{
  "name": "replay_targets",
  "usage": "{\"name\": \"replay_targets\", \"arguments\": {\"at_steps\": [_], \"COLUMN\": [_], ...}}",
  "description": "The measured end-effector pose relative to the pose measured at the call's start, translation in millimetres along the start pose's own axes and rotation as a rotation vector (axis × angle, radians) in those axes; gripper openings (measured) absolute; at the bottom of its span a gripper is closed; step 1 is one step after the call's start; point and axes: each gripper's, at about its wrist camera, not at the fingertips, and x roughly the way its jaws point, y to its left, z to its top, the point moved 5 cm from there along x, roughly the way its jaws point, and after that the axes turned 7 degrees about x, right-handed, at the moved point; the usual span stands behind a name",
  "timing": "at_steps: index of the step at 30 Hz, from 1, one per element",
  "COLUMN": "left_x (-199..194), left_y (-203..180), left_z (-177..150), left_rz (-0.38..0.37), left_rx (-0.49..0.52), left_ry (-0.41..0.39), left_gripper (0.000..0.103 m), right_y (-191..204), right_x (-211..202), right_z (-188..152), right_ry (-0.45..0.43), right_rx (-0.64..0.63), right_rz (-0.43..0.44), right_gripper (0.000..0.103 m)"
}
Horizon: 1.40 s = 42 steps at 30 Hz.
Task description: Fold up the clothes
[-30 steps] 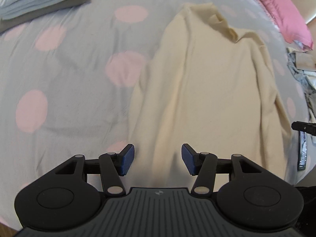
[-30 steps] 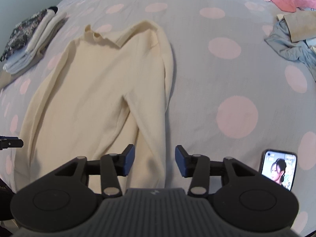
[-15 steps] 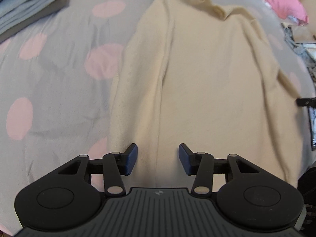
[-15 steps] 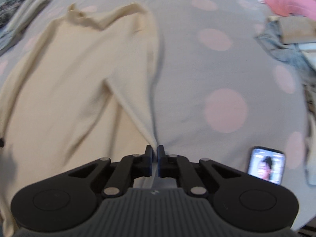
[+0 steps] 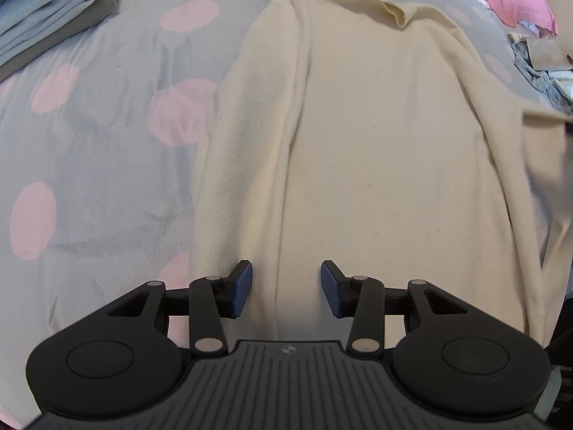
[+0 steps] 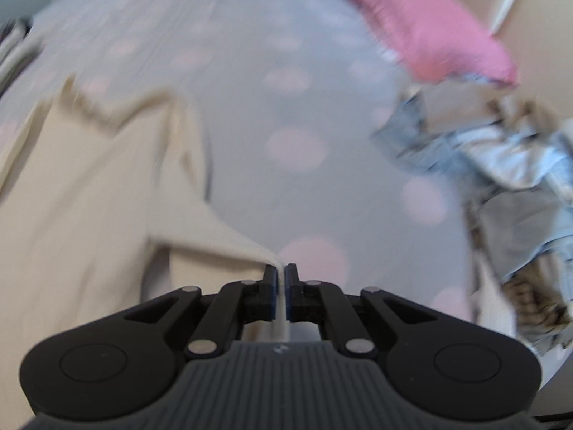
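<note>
- My left gripper (image 5: 285, 288) hangs over the hem end of the cream sweater (image 5: 376, 150), jaws wide apart with nothing between them; whether the blue pads (image 5: 241, 288) touch the knit I cannot tell.
- The cream sweater lies flat on the bed (image 5: 100, 165), a grey cover with pink dots, its collar (image 5: 379, 3) at the far end from my left gripper.
- One sleeve (image 5: 250, 150) lies straight along the body on the side of the cream sweater nearest the folded stack (image 5: 46, 10), which is cut off by the frame's top corner.
- On the opposite side of the cream sweater a blurred strip of cloth is lifted, and I cannot see its end.
- My right gripper (image 6: 280, 288) has its jaws nearly closed on a pinch of the cream sweater's fabric (image 6: 215, 236), drawn into a taut ridge above the bed.
- The right wrist view is smeared by motion: edges of the cream sweater are soft and its lower part is hidden behind my own body.
- Beyond the cream sweater lies a pink pillow (image 6: 422, 25); beside it is a heap of blue-grey and tan clothes (image 6: 501, 165), too blurred to sort.
</note>
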Motion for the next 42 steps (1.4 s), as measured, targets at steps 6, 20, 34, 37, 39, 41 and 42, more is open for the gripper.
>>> {"name": "replay_targets", "arguments": {"at_steps": [6,20,34,37,39,41,42], "left_x": [4.4,-45.4,-90.3,-81.4,-74.5,-67.6,-64.2], "left_y": [0.9,34.5,161.6,182.9,186.3,187.9,188.7], "left_z": [-0.6,10.9,47.6,51.6,56.6,62.1,64.8], "left_rz": [0.016,0.017,0.197,0.212,0.194,0.17,0.159], "left_rx": [0.007,-0.131,-0.409,-0.446,-0.438,-0.425,-0.419], "left_ry": [0.008,-0.124,-0.299,-0.298,-0.282,-0.263,-0.254], "left_gripper": [0.03,0.001,0.001,0.001,0.003,0.004,0.013], "right_y": [-16.4,-52.6,-48.2,-47.1,-46.5,-46.3,-46.5], "right_x": [-12.2,-5.6,3.2,8.8,14.1,20.1,23.7], "right_z": [25.6,39.2,38.3,36.2,35.3,35.2,36.1], "right_ry": [-0.081,0.018,0.037,0.053,0.07,0.088,0.098], "right_rx": [0.045,0.149,0.133,0.135,0.14,0.149,0.157], "right_rz": [-0.016,0.093,0.086,0.091,0.097,0.106,0.114], "right_gripper": [0.005,0.046,0.05,0.05,0.05,0.05,0.05]}}
